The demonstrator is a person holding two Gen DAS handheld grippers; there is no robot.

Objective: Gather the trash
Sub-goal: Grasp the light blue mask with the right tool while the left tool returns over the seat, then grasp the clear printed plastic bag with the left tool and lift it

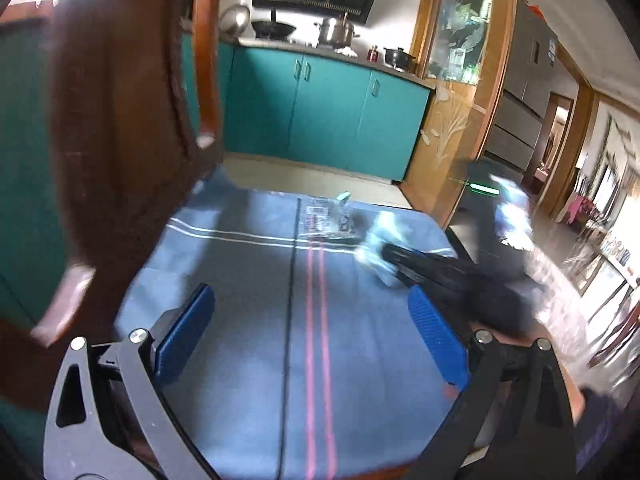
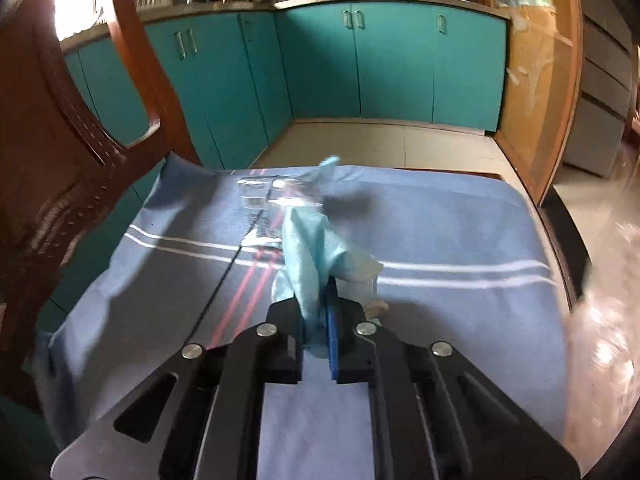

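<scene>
Right wrist: right gripper [image 2: 320, 320] jaws clamp blue tissue [image 2: 310, 256]; clear packaging [image 2: 276, 192] beyond.

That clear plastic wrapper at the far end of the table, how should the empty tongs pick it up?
The clear plastic wrapper lies flat and crinkled on the blue tablecloth. The open left tongs could come from above and pinch a raised crease near its closer edge, I'd guess, since flat film offers no side to grab.

Window glare, motion blur (fisheye-warped edges)
</scene>
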